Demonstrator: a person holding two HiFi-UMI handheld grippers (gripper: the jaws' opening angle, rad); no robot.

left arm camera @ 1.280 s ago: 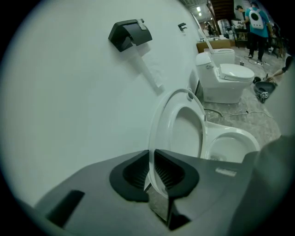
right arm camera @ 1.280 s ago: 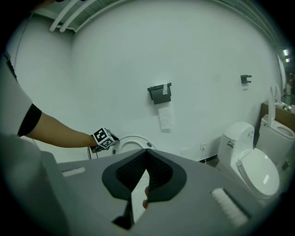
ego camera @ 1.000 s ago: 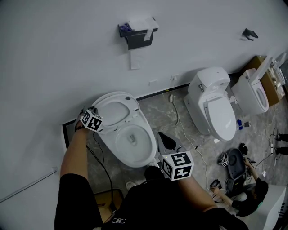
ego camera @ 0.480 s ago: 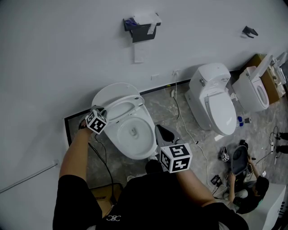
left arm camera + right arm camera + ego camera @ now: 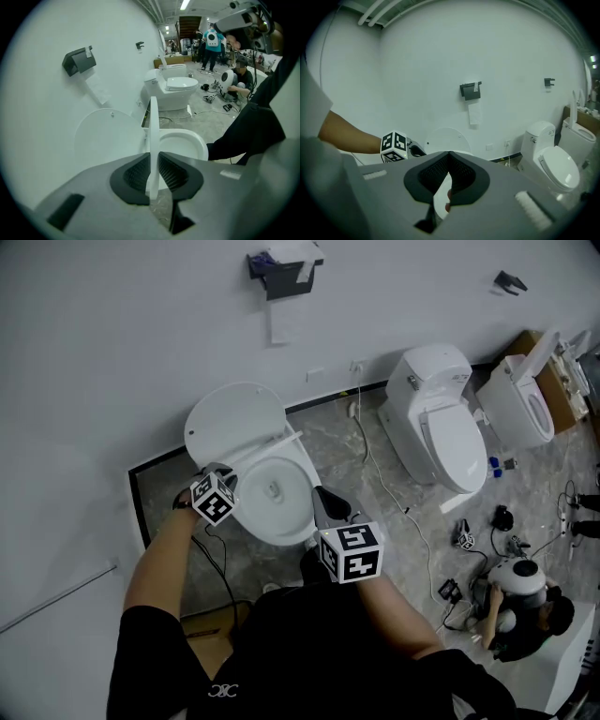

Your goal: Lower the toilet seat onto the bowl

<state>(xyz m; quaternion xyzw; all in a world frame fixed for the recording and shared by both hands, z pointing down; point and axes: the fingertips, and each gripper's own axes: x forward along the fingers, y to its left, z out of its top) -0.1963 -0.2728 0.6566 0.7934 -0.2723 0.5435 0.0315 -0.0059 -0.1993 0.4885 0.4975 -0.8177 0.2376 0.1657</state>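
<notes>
The white toilet bowl (image 5: 281, 507) stands against the wall with its round lid (image 5: 234, 418) raised. The toilet seat (image 5: 279, 442) is partway down and shows edge-on as a thin white strip. In the left gripper view the toilet seat (image 5: 153, 126) runs as an upright strip between the jaws. My left gripper (image 5: 228, 476) (image 5: 153, 161) has its pads against the seat's rim, and its jaws are opening. At the bowl's front right my right gripper (image 5: 324, 497) (image 5: 449, 157) is shut with nothing in it.
A toilet paper holder (image 5: 281, 273) hangs on the wall above. Two more white toilets (image 5: 441, 432) (image 5: 520, 409) stand to the right. A cable (image 5: 370, 465) trails over the floor. A person (image 5: 520, 610) crouches among gear at the lower right. A cardboard box (image 5: 211, 629) sits by my left side.
The seat has swung away from the raised lid and down towards the bowl, with my left gripper moving down and forward along with it. My right gripper has shifted slightly left.
</notes>
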